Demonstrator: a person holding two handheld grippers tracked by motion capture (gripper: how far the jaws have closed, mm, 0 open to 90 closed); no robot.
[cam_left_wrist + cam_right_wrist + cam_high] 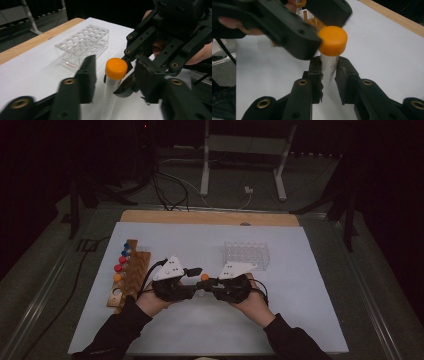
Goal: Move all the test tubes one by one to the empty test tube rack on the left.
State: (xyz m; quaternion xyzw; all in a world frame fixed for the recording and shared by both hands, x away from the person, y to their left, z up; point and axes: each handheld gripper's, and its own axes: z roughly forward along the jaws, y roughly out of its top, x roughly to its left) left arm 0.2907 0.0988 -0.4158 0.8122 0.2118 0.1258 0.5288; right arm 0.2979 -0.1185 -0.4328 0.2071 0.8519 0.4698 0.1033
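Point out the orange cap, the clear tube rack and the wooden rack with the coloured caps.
orange cap (332,40), right gripper view, on the cap's top face.
clear tube rack (83,40), left gripper view, on its perforated top plate.
wooden rack (134,275), high view, on its wooden face.

High view looks forward and down over the table (310,320). Each gripper view sits close behind its own jaws, facing the orange-capped tube (115,72) (332,42) from opposite sides.
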